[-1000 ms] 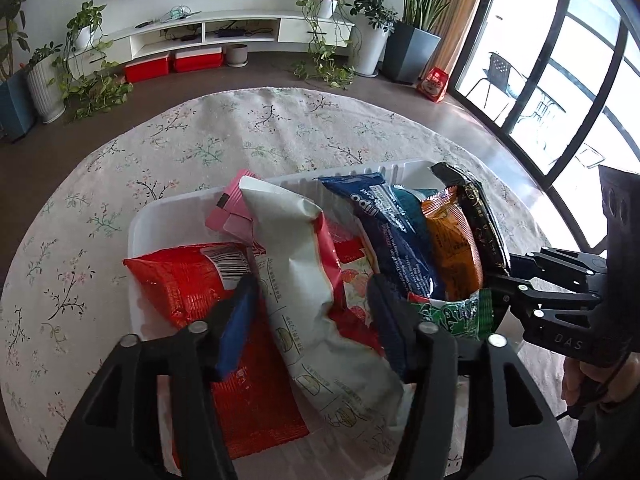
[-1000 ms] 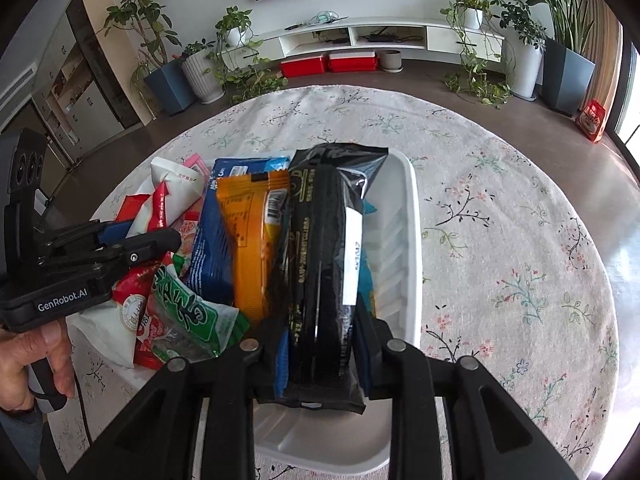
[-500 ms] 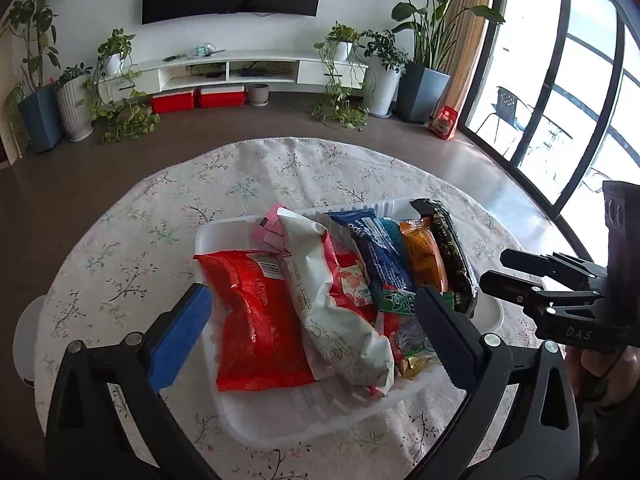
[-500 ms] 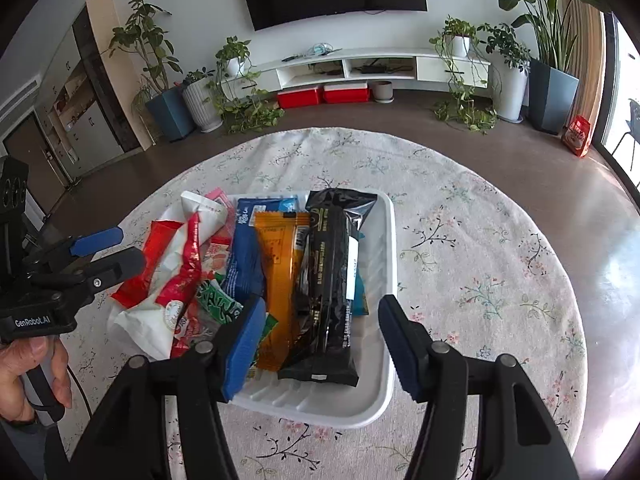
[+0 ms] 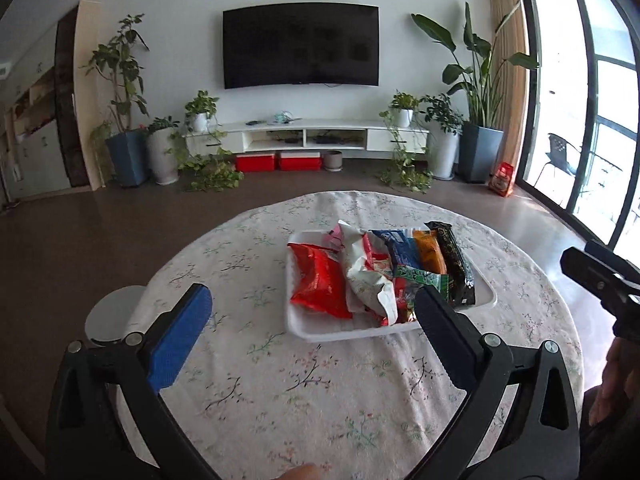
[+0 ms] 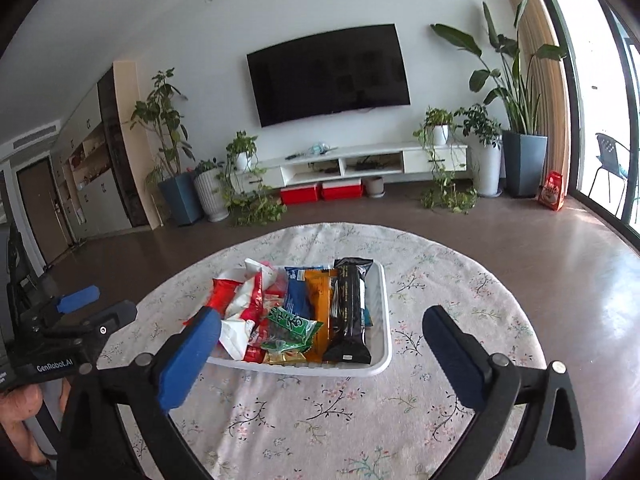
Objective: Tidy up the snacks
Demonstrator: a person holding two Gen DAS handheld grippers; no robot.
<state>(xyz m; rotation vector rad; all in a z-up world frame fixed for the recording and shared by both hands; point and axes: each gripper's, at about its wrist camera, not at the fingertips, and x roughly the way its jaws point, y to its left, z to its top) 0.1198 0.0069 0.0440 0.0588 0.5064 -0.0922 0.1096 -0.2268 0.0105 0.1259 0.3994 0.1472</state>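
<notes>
A white tray sits on the round floral table and holds several snack packs: a red bag, a white and red bag, a blue pack, an orange pack, a black pack and a green pack. My left gripper is open and empty, held back from the tray's near left. My right gripper is open and empty, held back in front of the tray. Each gripper shows at the edge of the other's view.
The round table with a floral cloth stands in a living room. A round white stool is at the table's left edge. A TV, a low white cabinet and potted plants line the far wall.
The left gripper let go of the white and red bag, the right gripper let go of the black pack. Both opened wide and pulled back and up from the tray.
</notes>
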